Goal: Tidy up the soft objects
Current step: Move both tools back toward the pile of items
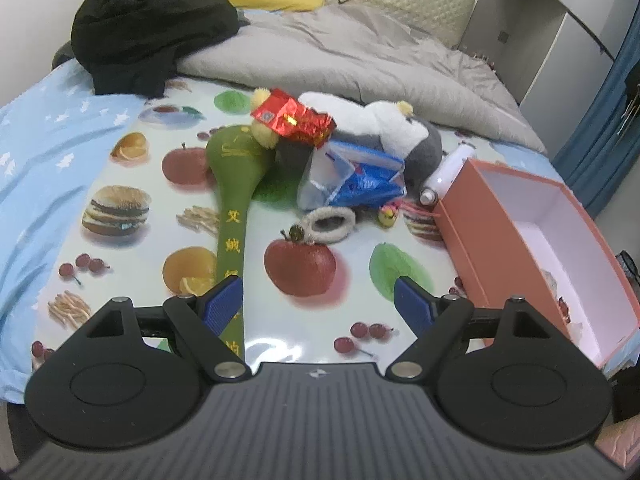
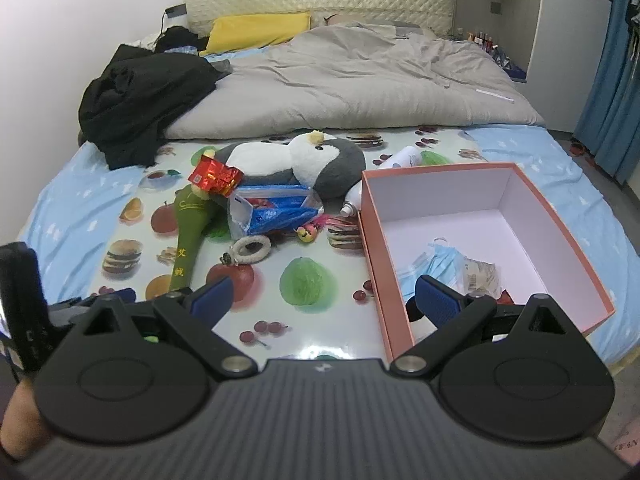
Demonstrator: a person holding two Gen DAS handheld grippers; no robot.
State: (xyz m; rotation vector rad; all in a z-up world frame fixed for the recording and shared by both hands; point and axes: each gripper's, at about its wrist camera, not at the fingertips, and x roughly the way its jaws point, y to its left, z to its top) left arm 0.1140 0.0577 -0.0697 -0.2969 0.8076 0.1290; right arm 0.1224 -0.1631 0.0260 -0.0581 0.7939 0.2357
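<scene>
Blue-padded, your left gripper [image 1: 318, 302] and right gripper [image 2: 322, 300] both gape wide, holding nothing, with the plush penguin [image 2: 308, 160] lying on the mat [image 2: 320, 320] beside the pink box [image 2: 400, 312].

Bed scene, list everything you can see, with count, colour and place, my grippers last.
Box: 1, salmon, right of mat, open.
Face mask: 1, blue, inside box.
Plush penguin: 1, grey-white, back of mat.
Red packet: 1, on pile's left.
Blue bag: 1, before penguin.
Green mallet: 1, mat's left.
Scrunchie: 1, white, mid-mat.
Spray can: 1, white, behind box.
Black clothes: 1 heap, far left.
Duvet: 1, grey, behind.
Left gripper: open.
Right gripper: open.
</scene>
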